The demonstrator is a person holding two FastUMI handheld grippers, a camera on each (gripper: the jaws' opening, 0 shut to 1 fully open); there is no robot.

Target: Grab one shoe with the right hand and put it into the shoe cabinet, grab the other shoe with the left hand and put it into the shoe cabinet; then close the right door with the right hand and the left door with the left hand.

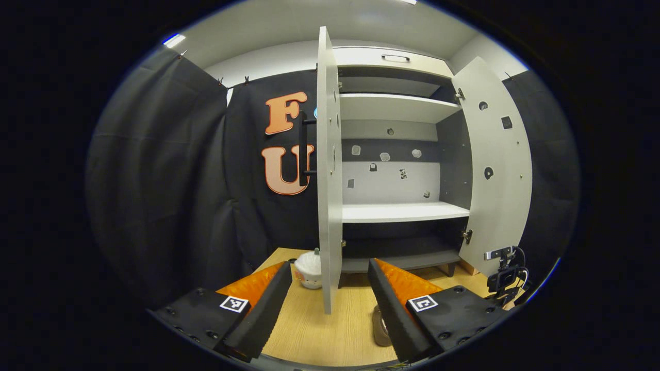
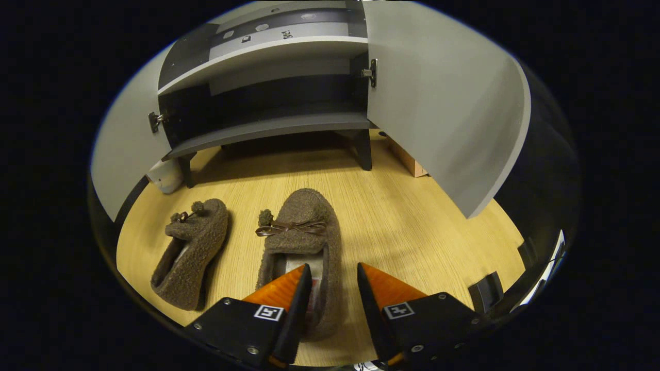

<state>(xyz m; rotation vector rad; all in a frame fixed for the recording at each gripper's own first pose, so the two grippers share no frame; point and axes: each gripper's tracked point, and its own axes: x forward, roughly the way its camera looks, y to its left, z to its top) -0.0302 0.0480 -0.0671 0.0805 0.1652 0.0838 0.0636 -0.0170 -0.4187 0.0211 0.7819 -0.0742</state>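
The shoe cabinet [image 1: 397,154] stands on the wooden floor [image 2: 402,216] with both doors swung wide. In the left gripper view the left door [image 1: 329,170] is seen almost edge-on just ahead, and the right door [image 1: 495,165] hangs open on the far side of the cabinet. The white shelves [image 1: 402,211] inside carry nothing but small stickers on the back panel. A white round object [image 1: 309,269] sits on the floor at the foot of the left door, beside the cabinet.

The left tool [image 1: 327,304] is released, its fingers spread wide apart with the lower edge of the left door between them in the picture, though not touching either one. A bit of a brown shoe shows on the floor beside its right-hand finger.

In the right gripper view, two brown fuzzy shoes lie on the floor in front of the cabinet, toes pointing toward it. The near shoe [image 2: 304,242], with a bow across its top, lies straight before the cabinet's low shelf [image 2: 268,129]. The other shoe [image 2: 193,247] lies just beside it, apart from it, toward the cabinet's left door.

The right tool [image 2: 334,304] is released and low over the heel of the near shoe: one finger [image 2: 294,304] sits over the shoe's opening, the other [image 2: 371,304] outside its edge, so the shoe's side wall lies between them. They have not clenched on it.
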